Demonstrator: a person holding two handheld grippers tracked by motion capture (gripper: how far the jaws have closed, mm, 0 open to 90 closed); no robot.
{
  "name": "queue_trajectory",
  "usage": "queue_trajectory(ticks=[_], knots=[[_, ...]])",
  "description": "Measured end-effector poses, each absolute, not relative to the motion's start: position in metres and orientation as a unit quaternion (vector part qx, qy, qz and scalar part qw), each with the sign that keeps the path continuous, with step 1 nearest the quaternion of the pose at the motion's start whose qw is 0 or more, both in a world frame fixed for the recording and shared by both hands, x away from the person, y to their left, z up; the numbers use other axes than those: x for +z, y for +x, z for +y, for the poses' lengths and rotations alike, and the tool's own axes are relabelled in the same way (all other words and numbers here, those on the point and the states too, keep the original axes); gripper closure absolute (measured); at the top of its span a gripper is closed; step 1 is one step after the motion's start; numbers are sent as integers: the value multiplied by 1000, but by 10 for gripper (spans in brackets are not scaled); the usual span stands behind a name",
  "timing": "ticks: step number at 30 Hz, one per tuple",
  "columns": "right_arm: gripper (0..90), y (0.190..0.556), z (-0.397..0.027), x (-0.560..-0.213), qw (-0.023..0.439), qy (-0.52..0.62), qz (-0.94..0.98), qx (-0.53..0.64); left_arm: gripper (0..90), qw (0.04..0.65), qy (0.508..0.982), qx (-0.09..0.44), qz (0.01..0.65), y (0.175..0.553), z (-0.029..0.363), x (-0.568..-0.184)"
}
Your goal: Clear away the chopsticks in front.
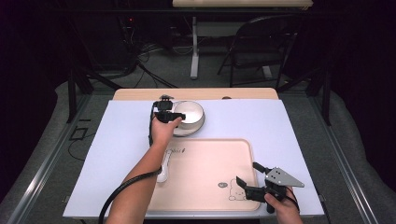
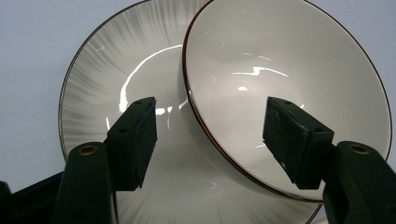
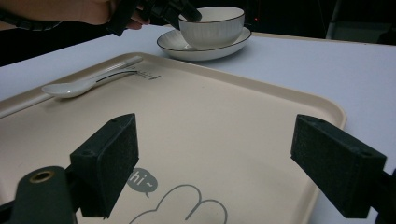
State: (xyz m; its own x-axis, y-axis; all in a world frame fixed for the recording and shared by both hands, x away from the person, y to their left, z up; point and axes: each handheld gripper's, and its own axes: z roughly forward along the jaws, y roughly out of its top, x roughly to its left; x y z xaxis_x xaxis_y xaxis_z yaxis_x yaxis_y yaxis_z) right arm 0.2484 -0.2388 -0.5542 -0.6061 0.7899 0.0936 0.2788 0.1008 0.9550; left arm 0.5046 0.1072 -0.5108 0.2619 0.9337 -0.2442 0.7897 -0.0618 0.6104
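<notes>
Over the glossy bowl [image 2: 289, 93] on its ribbed saucer [image 2: 116, 93], your left gripper [image 2: 210, 135] straddles the rim, jaws apart; your right gripper [image 3: 229, 163] hovers agape above the smooth tray [image 3: 224, 121].

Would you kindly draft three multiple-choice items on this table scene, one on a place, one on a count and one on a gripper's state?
1. Where does the bowl stand?
A. on the tray
B. on the saucer
C. on the floor

2. How many spoons lie on the tray?
A. one
B. two
C. three

3. How do the right gripper's jaws stand?
A. shut on the spoon
B. shut on the tray's rim
C. open, holding nothing

Answers:
1 B: the right gripper view shows the bowl resting on the saucer, beyond the tray.
2 A: a single white spoon lies by the tray's edge.
3 C: its jaws stand wide apart above the tray.
</notes>
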Motion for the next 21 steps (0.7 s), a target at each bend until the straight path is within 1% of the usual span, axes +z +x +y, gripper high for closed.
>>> queue_trajectory(ticks=[5,8,15,21], knots=[[143,248,-239,-554,230,379,705,553,354,335,718,101,601,507,104,-518],[143,248,-239,-554,230,379,705,554,370,336,717,104,602,508,103,-520],[143,248,-239,-554,231,380,704,554,463,340,712,107,605,511,101,-526],[143,248,-239,-554,230,379,704,554,524,350,700,105,613,511,101,-531]])
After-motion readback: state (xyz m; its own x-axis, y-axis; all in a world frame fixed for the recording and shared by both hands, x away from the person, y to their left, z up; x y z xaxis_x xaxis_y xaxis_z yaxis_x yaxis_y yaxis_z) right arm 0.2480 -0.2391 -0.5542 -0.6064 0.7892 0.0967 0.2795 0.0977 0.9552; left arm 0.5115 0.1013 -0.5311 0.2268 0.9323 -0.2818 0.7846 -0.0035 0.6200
